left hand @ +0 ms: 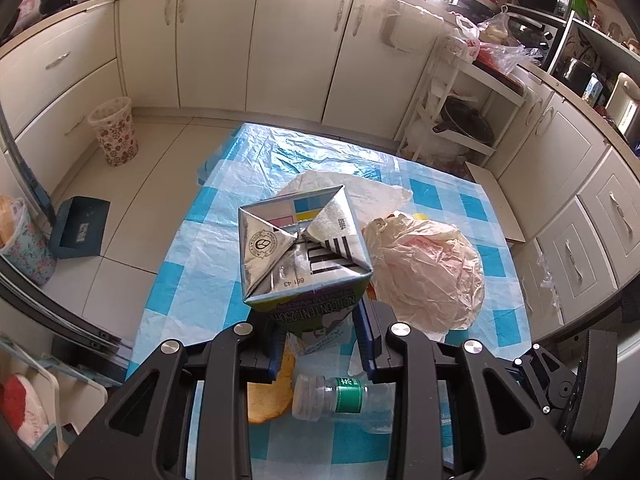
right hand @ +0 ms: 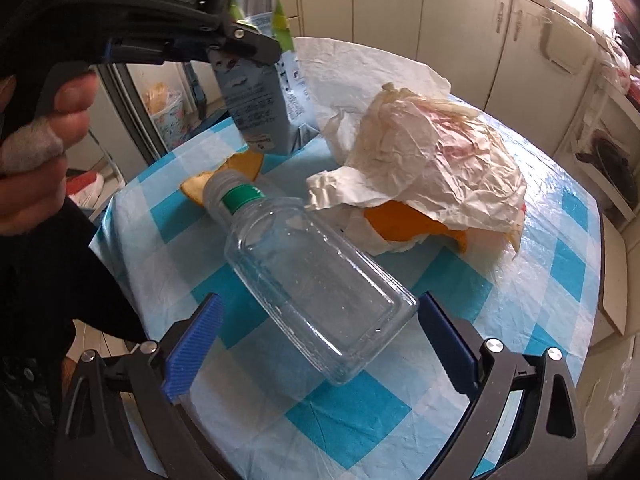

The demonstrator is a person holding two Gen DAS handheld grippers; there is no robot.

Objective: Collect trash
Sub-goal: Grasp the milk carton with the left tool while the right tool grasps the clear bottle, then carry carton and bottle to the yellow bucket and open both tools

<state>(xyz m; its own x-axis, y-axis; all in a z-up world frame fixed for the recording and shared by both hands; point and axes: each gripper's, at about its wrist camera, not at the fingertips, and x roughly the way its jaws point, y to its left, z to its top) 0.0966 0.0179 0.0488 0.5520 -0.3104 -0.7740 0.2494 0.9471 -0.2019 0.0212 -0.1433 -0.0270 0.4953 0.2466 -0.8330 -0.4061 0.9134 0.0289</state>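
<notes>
Cream kitchen cabinets (left hand: 256,40), tiled floor (left hand: 160,152)

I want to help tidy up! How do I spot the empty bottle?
Find the table with the blue-checked cloth. Near its front edge, beside the crumpled paper bag, a clear plastic bottle lies on its side. It is the only see-through thing there, with a green band round its neck.

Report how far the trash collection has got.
Nothing looks binned yet. In hand: the left gripper clamps the small drink carton, lifted off the blue checked tablecloth. Left: the clear plastic bottle between the open right gripper, crumpled white paper, orange peels.
</notes>
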